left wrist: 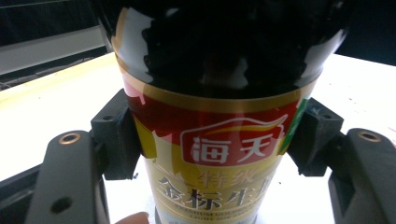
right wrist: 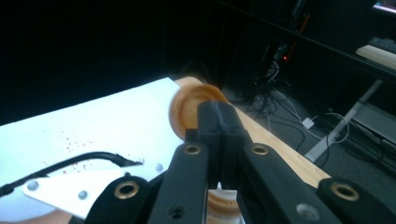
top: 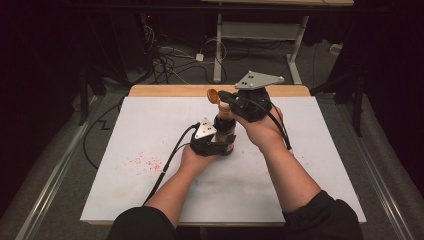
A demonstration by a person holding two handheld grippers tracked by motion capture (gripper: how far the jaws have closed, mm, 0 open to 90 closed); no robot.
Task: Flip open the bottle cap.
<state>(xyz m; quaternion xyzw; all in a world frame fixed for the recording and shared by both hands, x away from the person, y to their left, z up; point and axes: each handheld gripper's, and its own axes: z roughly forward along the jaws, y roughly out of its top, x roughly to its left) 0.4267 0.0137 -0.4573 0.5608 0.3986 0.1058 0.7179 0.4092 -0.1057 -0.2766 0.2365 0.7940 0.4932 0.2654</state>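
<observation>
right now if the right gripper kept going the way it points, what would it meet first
Probably nothing close: the right gripper, shut on the orange cap, points past the table's far wooden edge toward dark floor cables; depth is unclear.

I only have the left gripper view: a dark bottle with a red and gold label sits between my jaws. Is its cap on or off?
Observer: The orange flip cap is swung open above the bottle.
Operator: What is the right hand-held gripper doing?
Observer: The right hand-held gripper is shut on that cap, pinching its edge.
Operator: Is the bottle standing on the table?
Observer: Yes, upright on the white table top, with the left hand-held gripper clamped around its lower body.
Operator: Anything spilled?
Observer: Red specks lie on the surface left of the left hand.
</observation>
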